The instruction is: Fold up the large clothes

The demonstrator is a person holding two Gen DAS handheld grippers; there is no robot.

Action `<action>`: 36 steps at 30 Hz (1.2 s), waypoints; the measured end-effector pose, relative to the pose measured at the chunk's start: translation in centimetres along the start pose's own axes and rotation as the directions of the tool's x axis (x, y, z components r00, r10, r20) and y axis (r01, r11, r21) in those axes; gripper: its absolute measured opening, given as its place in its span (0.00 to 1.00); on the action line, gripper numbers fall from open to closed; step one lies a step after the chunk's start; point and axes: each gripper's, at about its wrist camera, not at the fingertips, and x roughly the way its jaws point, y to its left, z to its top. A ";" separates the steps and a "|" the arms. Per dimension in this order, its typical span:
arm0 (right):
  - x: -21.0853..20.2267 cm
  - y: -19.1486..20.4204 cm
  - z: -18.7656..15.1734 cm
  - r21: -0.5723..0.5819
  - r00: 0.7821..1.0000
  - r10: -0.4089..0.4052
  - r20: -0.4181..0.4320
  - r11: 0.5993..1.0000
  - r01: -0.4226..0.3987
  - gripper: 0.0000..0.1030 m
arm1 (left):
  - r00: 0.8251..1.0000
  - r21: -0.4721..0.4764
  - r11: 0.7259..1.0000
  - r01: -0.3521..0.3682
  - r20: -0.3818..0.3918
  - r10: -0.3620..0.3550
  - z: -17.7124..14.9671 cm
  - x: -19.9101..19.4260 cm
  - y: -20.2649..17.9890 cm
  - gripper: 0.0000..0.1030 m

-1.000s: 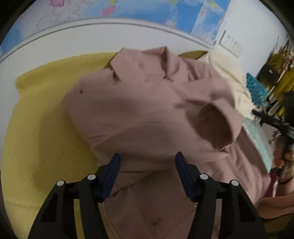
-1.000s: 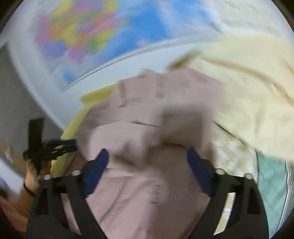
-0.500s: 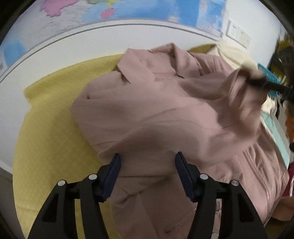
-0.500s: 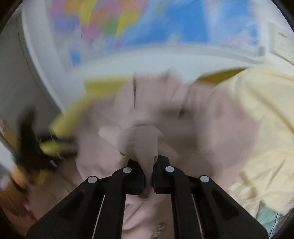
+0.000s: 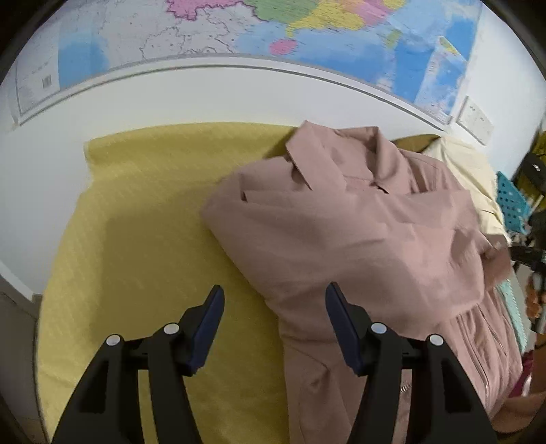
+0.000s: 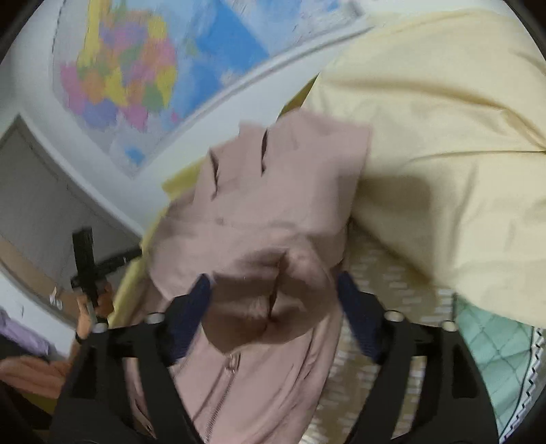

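A dusty-pink zip jacket (image 5: 358, 232) lies on a yellow bedspread (image 5: 143, 218), collar toward the wall, sleeves folded across its front. My left gripper (image 5: 274, 324) is open and empty, hovering over the jacket's left edge and the bedspread. In the right wrist view the same jacket (image 6: 266, 211) fills the middle. My right gripper (image 6: 273, 307) is open, its jaws on either side of a bunched sleeve cuff (image 6: 269, 307) lying on the jacket. The zipper (image 6: 221, 386) runs below it. The left gripper also shows in the right wrist view (image 6: 88, 259).
A cream quilt (image 6: 443, 153) is piled at the jacket's right. A mint quilted blanket (image 6: 494, 358) lies beyond it. A world map (image 5: 273, 30) hangs on the white wall behind the bed. A blue perforated basket (image 5: 512, 205) stands at the far right.
My right gripper was shut on the sleeve cuff half a second ago; it has opened and let the cuff drop onto the jacket. My left gripper has shifted left, toward the bedspread.
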 end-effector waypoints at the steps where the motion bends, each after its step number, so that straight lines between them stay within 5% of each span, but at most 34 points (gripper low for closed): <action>1: -0.2 0.0 0.3 0.001 1.000 -0.001 0.010 1.000 0.001 0.92 | 1.000 0.010 1.000 -0.009 -0.016 0.009 0.4 0.6 -0.3 0.64; 4: 1.1 1.1 1.1 -0.045 0.997 -0.076 -0.022 0.996 0.075 0.92 | 0.996 0.057 0.997 -0.058 -0.065 0.062 1.0 2.4 -1.7 0.68; 8: 6.2 2.1 1.5 -0.174 0.957 -0.241 -0.159 0.961 0.213 0.90 | 0.985 0.120 0.990 -0.070 -0.149 0.088 0.7 5.4 -3.1 0.68; 10: 7.9 2.4 0.9 -0.233 0.933 -0.302 -0.196 0.939 0.254 0.64 | 0.984 0.111 0.992 -0.060 -0.162 0.078 0.6 6.3 -3.1 0.47; 11: 8.3 2.8 0.7 -0.265 0.923 -0.324 -0.205 0.927 0.267 0.39 | 0.986 0.082 0.996 -0.044 -0.160 0.057 0.8 6.4 -2.9 0.40; 13: 7.8 4.5 0.6 -0.340 0.929 -0.326 -0.176 0.906 0.254 0.24 | 0.990 0.068 0.996 -0.057 -0.126 0.065 1.2 5.9 -2.7 0.13; 14: 7.4 5.4 0.6 -0.369 0.932 -0.327 -0.158 0.895 0.251 0.18 | 0.992 0.057 0.996 -0.065 -0.108 0.071 1.3 5.6 -2.5 0.09; 17: 5.1 9.7 1.3 -0.483 0.947 -0.322 -0.020 0.832 0.273 0.16 | 0.995 0.005 0.998 -0.066 -0.069 0.066 1.7 4.4 -1.6 0.06; 21: 4.9 12.6 3.3 -0.517 0.952 -0.295 0.085 0.803 0.295 0.16 | 0.996 -0.052 0.995 -0.080 -0.033 0.078 1.9 3.5 -0.6 0.06; 30: 12.9 5.4 3.7 -0.354 0.939 -0.333 -0.090 0.892 0.282 0.28 | 0.999 -0.243 0.970 -0.015 -0.043 0.005 0.9 3.9 3.7 0.16; 36: 11.5 5.8 4.1 -0.351 0.950 -0.311 -0.012 0.891 0.287 0.25 | 0.997 -0.129 0.991 0.041 0.064 -0.032 1.1 0.2 1.7 0.36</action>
